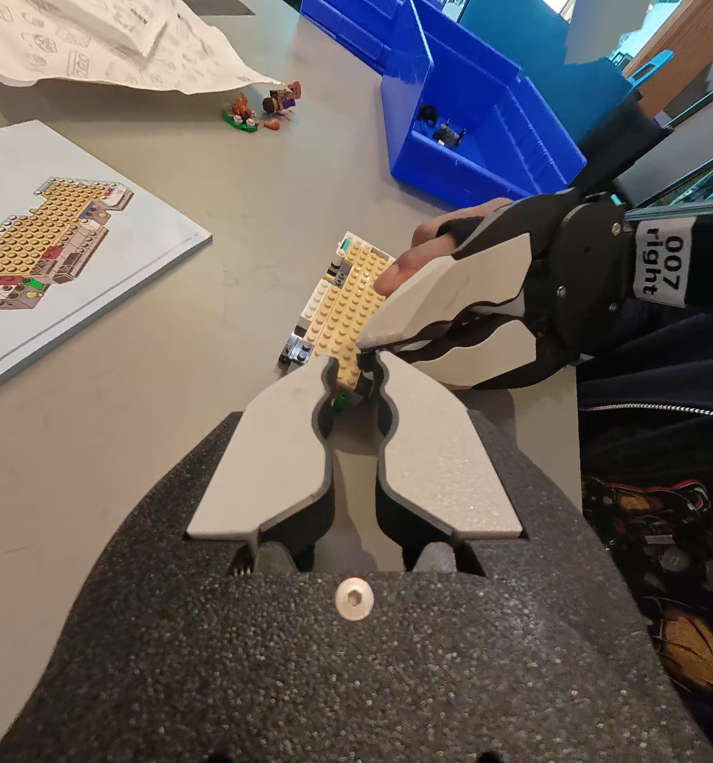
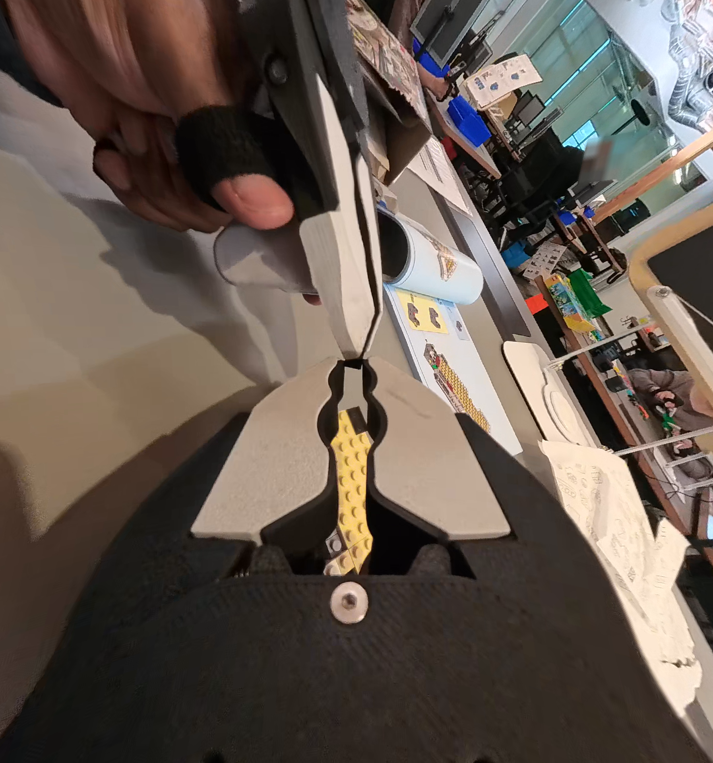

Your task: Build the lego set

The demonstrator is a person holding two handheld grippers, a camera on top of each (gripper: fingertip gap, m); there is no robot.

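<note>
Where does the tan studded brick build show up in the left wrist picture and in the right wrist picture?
Left wrist view: the tan brick build sits at picture centre, just beyond the left gripper, under the right gripper.
Right wrist view: a strip of it shows low between the right gripper's fingers.
Shared landmark: the open instruction booklet.

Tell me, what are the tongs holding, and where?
Right tongs pinch a small black piece by its sides, at their tips. Left tongs straddle the end of the tan plate; grip unclear.
</note>
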